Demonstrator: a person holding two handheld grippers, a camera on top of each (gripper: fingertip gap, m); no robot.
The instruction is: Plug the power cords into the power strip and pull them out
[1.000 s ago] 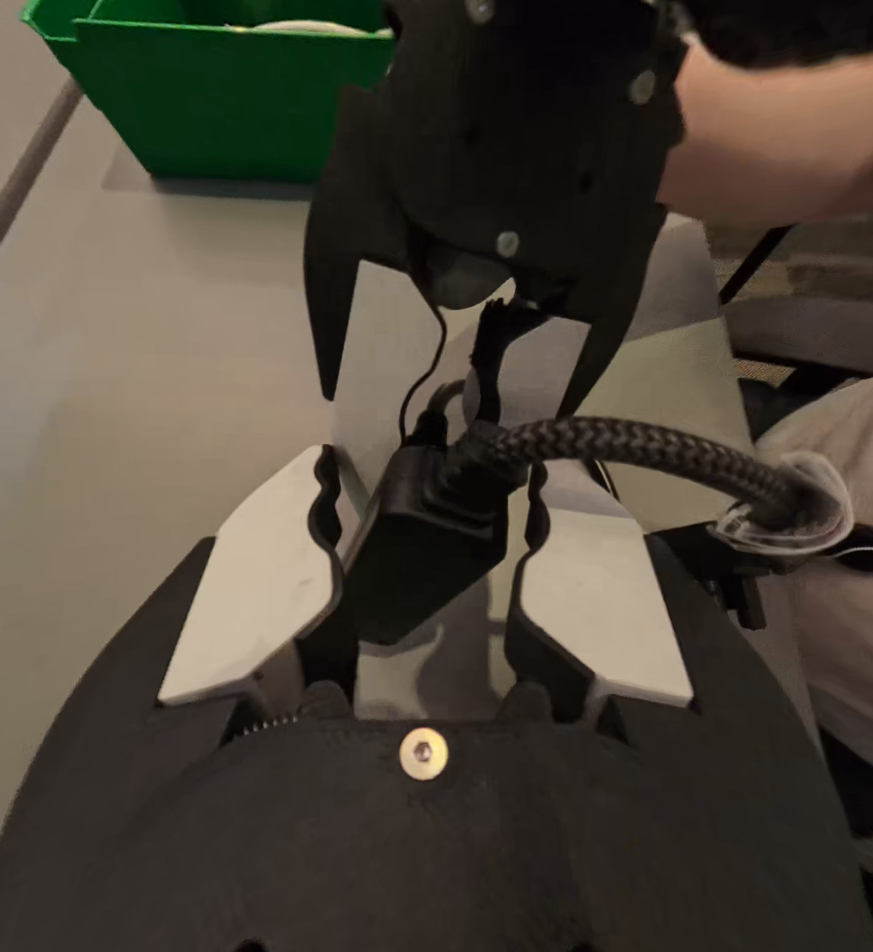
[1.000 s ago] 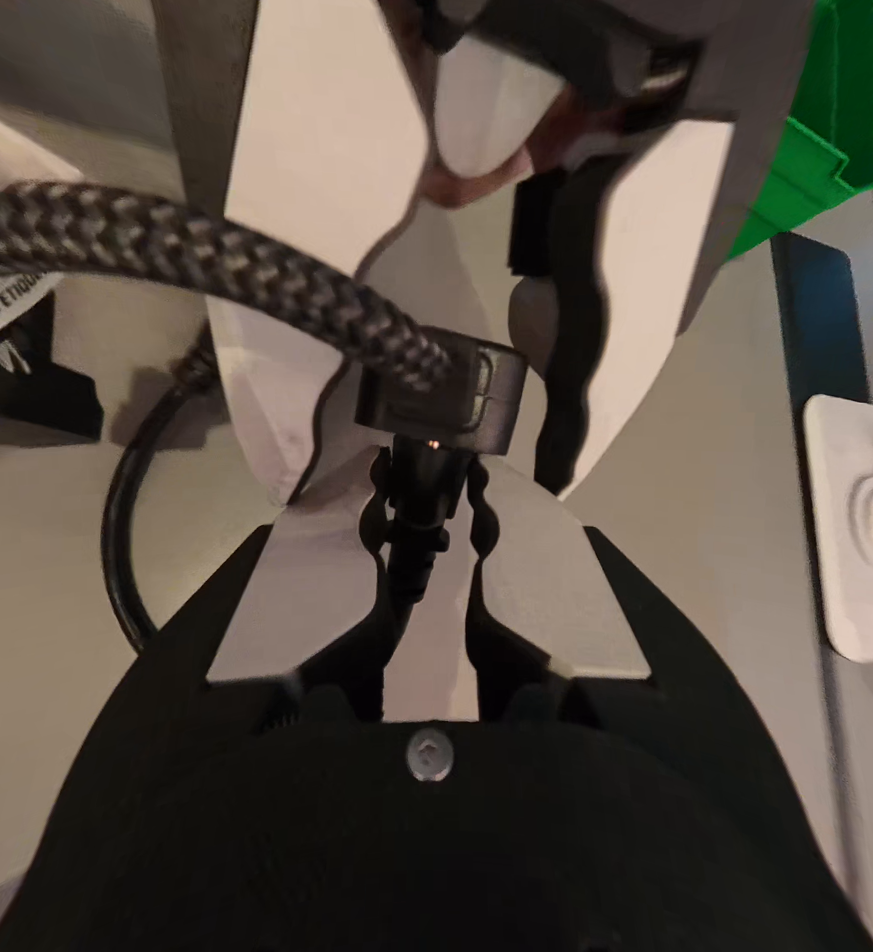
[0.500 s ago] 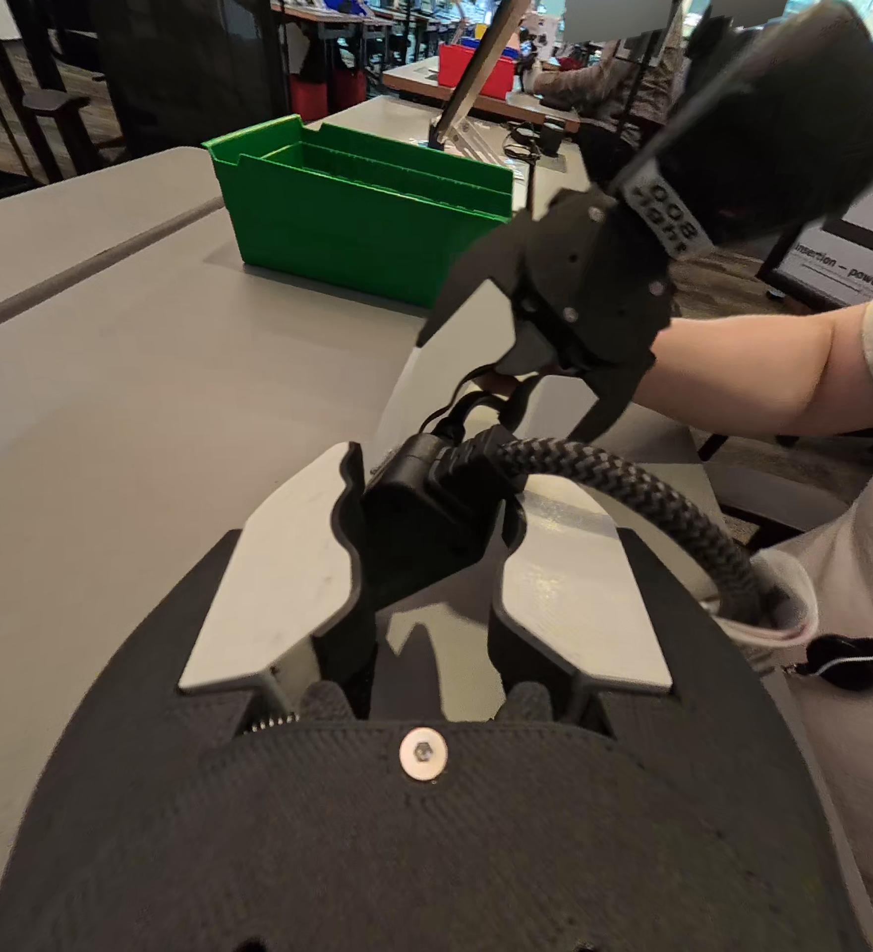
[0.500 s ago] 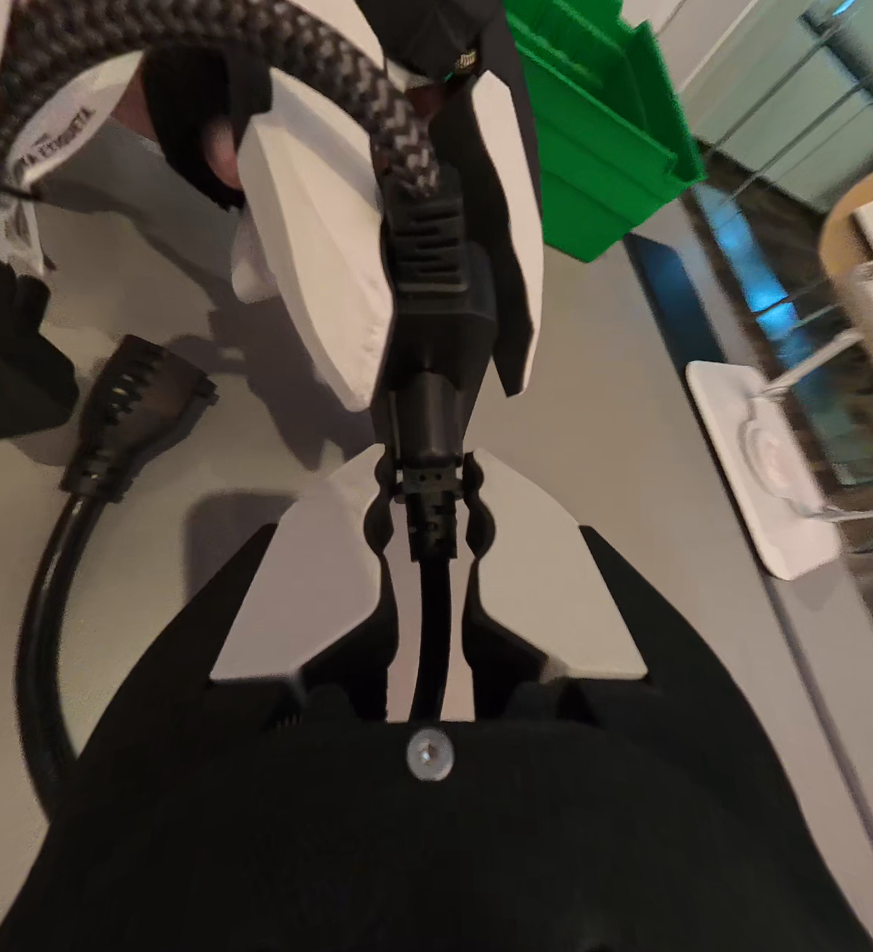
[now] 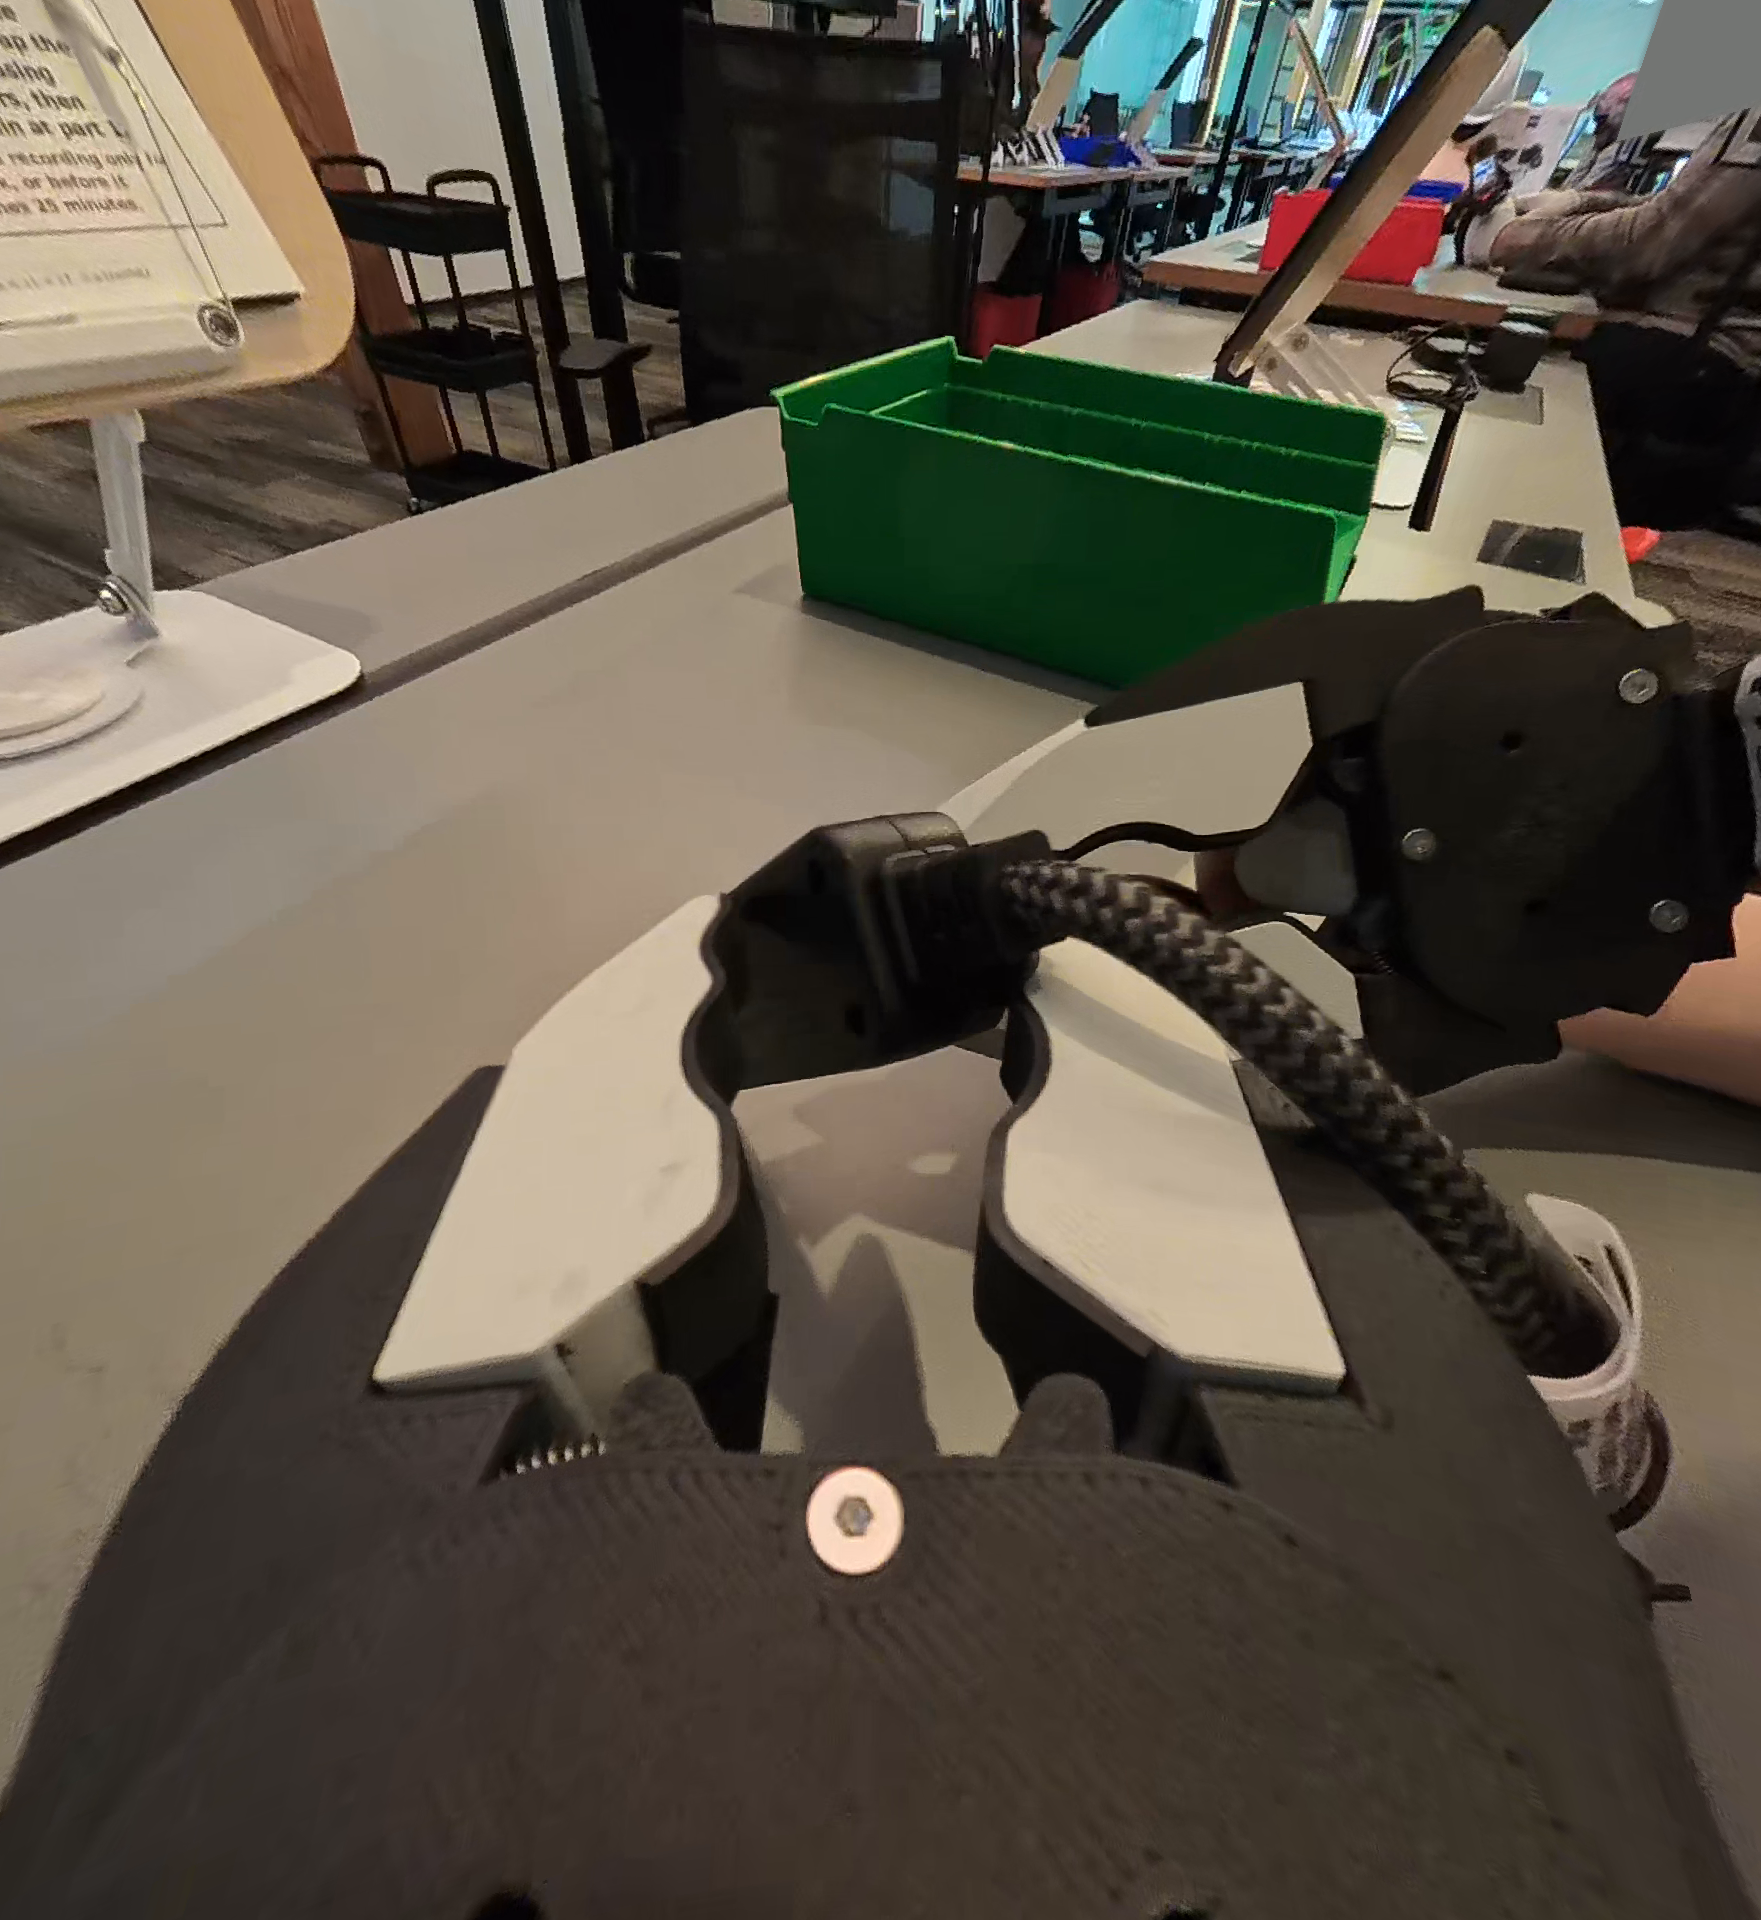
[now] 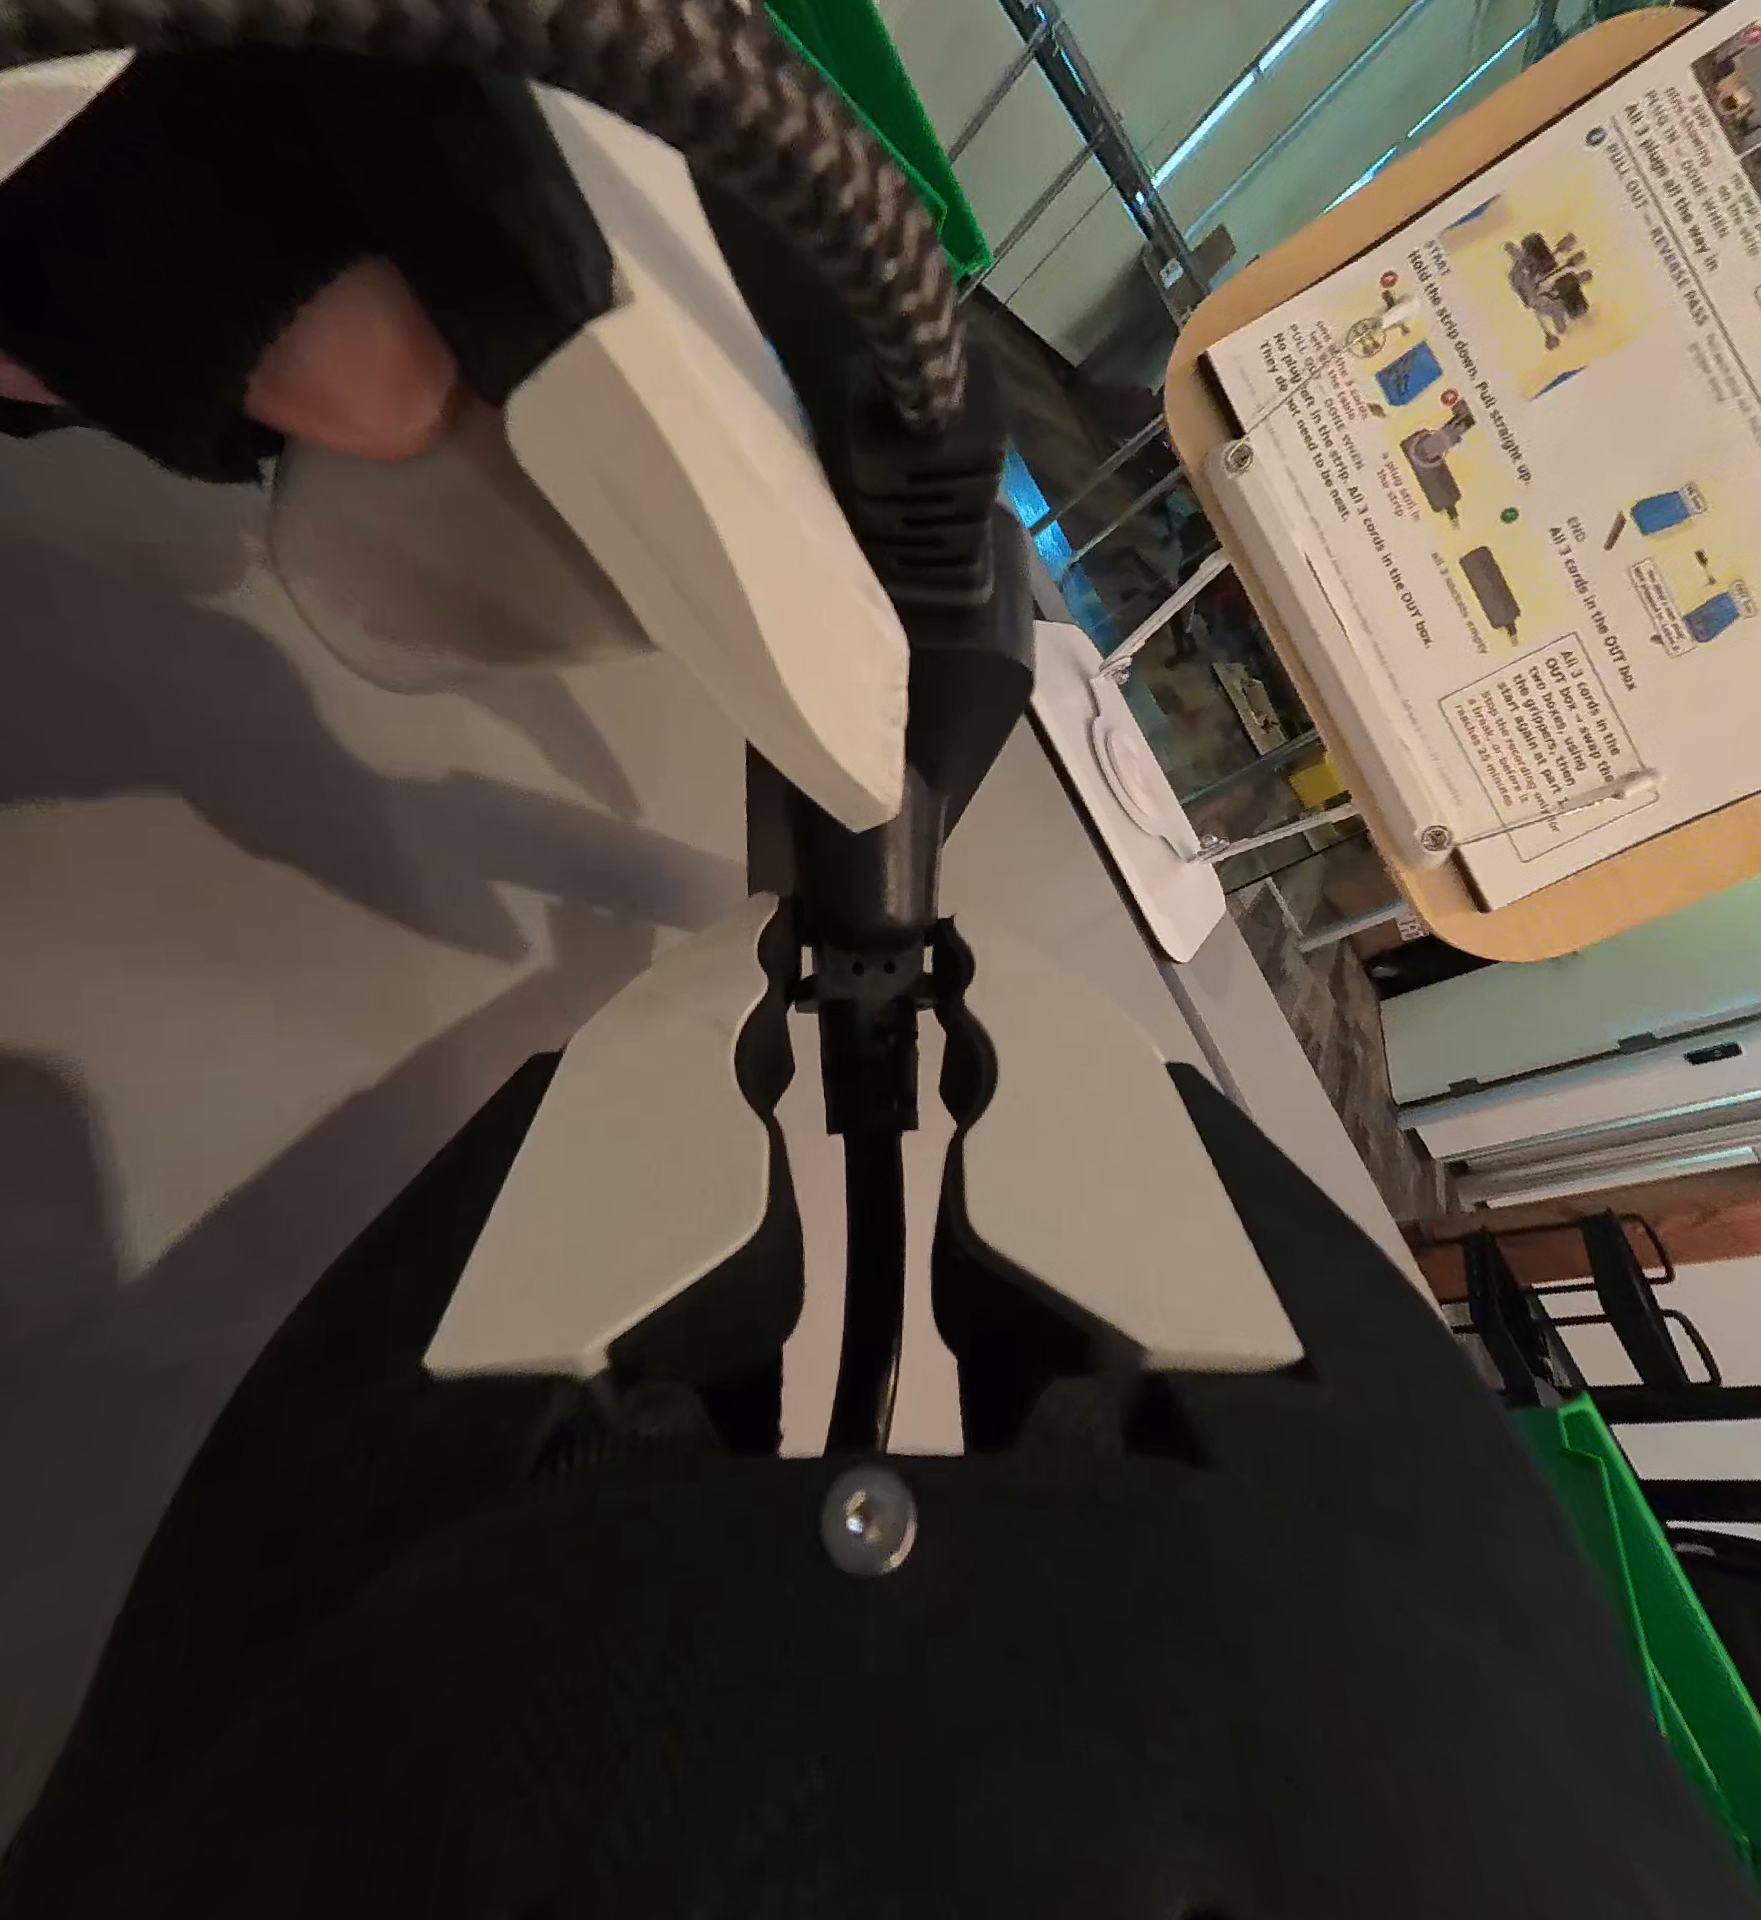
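Note:
My left gripper (image 5: 868,961) is shut on the black power strip block (image 5: 834,935), held above the grey table (image 5: 336,935). The strip's thick braided cable (image 5: 1271,1049) curves off to the right. My right gripper (image 6: 863,961) is shut on the plug of a thin black power cord (image 6: 860,1049). The plug's front end meets the power strip (image 6: 943,665); its prongs are hidden. The left gripper's white finger (image 6: 710,540) and the braided cable (image 6: 803,177) show above it. The right gripper's body also shows in the left wrist view (image 5: 1510,831), to the right of the strip.
A green bin (image 5: 1063,520) stands on the table behind the grippers. A sign on a white stand (image 5: 128,665) is at the far left, and also shows in the right wrist view (image 6: 1530,468). A second green bin (image 6: 1686,1662) is at the right edge. The tips of both grippers are at nearly the same place.
Both grippers have lifted and turned while keeping hold of the strip and plug. The views have swung from the tabletop up to the room. The right gripper now sits to the strip's right.

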